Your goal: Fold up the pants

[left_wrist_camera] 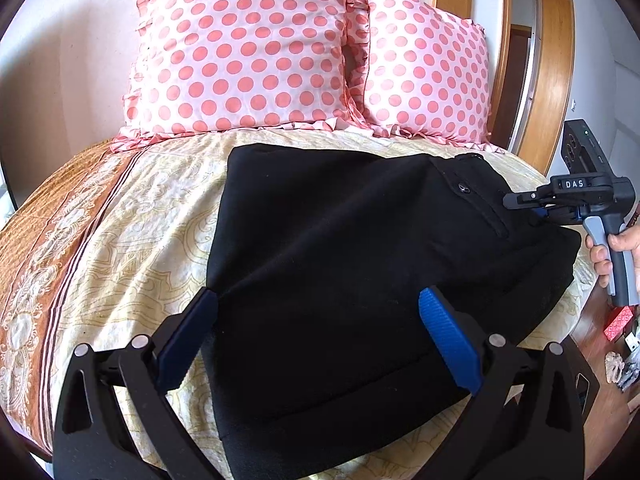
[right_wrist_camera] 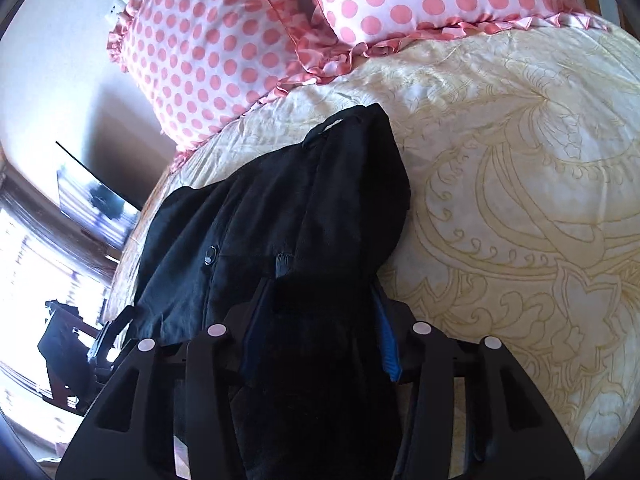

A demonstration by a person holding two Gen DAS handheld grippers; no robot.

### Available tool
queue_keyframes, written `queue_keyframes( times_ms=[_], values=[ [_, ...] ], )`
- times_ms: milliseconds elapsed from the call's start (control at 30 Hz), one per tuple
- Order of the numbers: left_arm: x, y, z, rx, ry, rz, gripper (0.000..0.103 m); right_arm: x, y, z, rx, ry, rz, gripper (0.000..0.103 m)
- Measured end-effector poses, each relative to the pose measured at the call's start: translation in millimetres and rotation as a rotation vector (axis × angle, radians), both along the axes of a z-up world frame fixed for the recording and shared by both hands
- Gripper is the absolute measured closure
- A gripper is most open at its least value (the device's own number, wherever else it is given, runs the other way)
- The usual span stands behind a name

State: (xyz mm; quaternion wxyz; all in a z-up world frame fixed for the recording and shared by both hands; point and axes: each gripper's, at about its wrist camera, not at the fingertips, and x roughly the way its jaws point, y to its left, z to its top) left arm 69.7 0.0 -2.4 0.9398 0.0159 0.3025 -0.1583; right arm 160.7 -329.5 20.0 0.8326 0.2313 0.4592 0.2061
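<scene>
Black pants lie folded, button showing.

Home bedroom, bed with patterned sheet, polka-dot pillows, wooden headboard

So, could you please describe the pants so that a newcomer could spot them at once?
Find the bed with two pink polka-dot pillows at its head. Below them on the cream patterned sheet lie the pants, the only black thing there, with a small button near the waist.
</scene>
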Motion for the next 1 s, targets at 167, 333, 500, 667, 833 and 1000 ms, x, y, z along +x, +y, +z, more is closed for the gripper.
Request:
queue_keyframes(
  times_ms=[167, 333, 500, 667, 833, 1000],
  values=[
    [3, 3, 2, -0.024, 0.01, 0.014, 0.002, -12, 13, 20, -0.08, -0.1, 0.029, 0.075],
    [2, 7, 4, -0.034, 0.007, 0.028, 0.002, -15, 31, 29, -0.215, -0.135, 0.071, 0.072],
    [2, 6, 5, -0.034, 0.007, 0.027, 0.002, 3, 22, 12, -0.117, -0.063, 0.075, 0.057],
    [5, 11, 6, -0.047, 0.022, 0.031, 0.002, -9, 36, 30, -0.207, -0.187, 0.112, 0.078],
    [19, 23, 13, -0.115, 0.065, 0.033, 0.002, -22, 56, 53, -0.29, -0.293, 0.165, 0.082],
    [40, 40, 19, -0.255, 0.149, 0.006, 0.005, -21, 59, 53, -0.3, -0.292, 0.169, 0.083]
  ],
)
